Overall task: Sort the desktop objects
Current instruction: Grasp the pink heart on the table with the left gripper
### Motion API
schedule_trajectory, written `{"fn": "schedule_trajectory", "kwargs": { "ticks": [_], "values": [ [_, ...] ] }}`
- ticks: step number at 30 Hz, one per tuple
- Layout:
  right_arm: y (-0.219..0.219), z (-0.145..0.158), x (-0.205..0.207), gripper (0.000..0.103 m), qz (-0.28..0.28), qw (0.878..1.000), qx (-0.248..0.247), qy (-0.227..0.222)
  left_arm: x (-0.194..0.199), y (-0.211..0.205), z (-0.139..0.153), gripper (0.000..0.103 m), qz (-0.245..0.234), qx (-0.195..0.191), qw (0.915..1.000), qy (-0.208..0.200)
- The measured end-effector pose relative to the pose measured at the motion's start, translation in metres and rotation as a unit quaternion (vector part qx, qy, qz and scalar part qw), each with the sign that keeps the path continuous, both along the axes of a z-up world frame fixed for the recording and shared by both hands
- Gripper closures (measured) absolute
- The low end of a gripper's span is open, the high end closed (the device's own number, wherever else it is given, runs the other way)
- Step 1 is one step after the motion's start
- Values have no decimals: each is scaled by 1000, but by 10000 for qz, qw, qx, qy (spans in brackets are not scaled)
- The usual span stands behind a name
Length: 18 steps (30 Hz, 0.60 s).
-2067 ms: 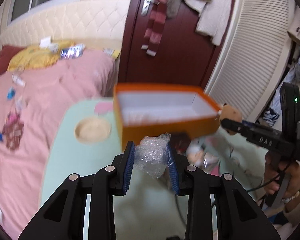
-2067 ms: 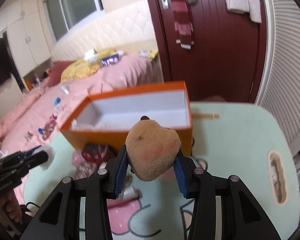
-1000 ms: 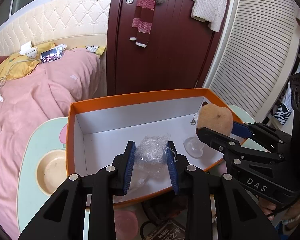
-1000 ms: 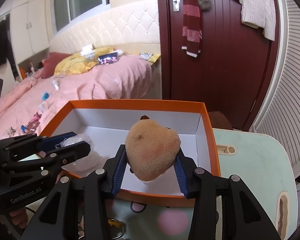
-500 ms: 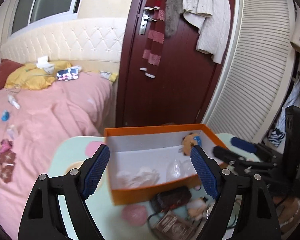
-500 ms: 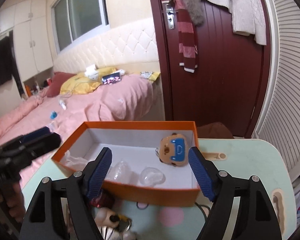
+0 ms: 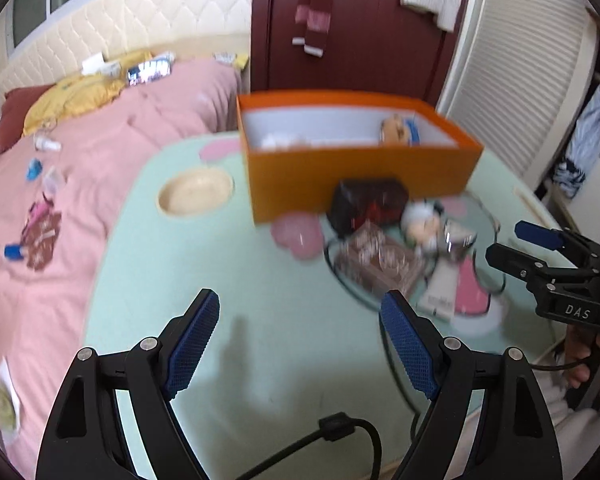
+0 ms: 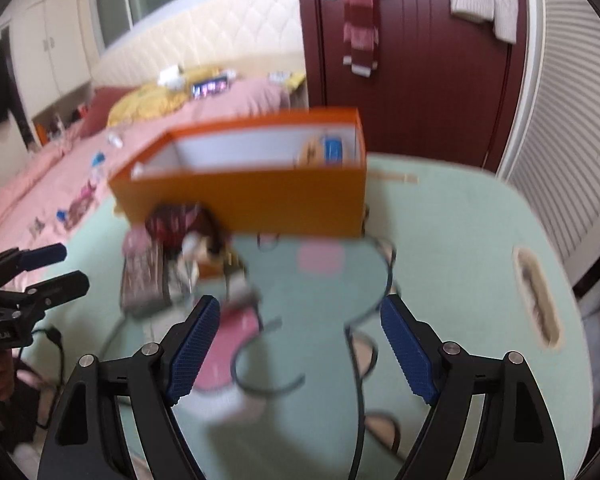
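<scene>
Both claws have let go of their things and pulled back from the orange box [image 7: 356,184], so the left gripper [image 7: 300,344] is wide open and empty, the right gripper [image 8: 300,344] is opening and empty, and its fingers could snag the black cable [image 8: 364,320] near the pile of small things [image 7: 396,248] just in front of the box.

One orange box [image 7: 356,184], one plush toy [image 7: 398,130] inside it, two tools, one round wooden dish [image 7: 195,196], one bench [image 7: 260,320].

The mint-green desk [image 7: 188,280] carries an orange box [image 7: 356,184] at its far side, and right in front of that sits a blurred clutter: a dark pouch [image 7: 366,202], a brown packet [image 7: 376,264], black cable [image 8: 364,312]. A round wooden inset [image 7: 196,196] lies left.
</scene>
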State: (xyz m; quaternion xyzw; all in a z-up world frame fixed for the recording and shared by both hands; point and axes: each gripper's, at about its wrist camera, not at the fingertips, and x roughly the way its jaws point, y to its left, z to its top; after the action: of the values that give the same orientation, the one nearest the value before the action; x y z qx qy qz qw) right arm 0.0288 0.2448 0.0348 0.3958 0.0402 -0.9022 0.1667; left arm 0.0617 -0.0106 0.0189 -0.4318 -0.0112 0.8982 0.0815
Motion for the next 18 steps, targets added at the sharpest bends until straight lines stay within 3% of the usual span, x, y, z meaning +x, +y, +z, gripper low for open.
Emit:
{"fn": "schedule_trajectory", "kwargs": {
  "ticks": [3, 7, 9, 18],
  "values": [
    [0, -11, 4, 20, 13, 9998, 149, -156, 5, 3, -11, 20, 58, -5, 9999, -132],
    [-8, -18, 4, 1, -9, 9985, 504, -218, 6, 7, -22, 16, 206, -258, 9994, -74],
    [-8, -20, 4, 0, -15, 9985, 503, -198, 9, 6, -28, 0, 241, -266, 9993, 68],
    [-6, -22, 8, 0, -63, 9986, 504, -172, 10, 5, -29, 0, 291, -263, 9991, 170]
  ]
}}
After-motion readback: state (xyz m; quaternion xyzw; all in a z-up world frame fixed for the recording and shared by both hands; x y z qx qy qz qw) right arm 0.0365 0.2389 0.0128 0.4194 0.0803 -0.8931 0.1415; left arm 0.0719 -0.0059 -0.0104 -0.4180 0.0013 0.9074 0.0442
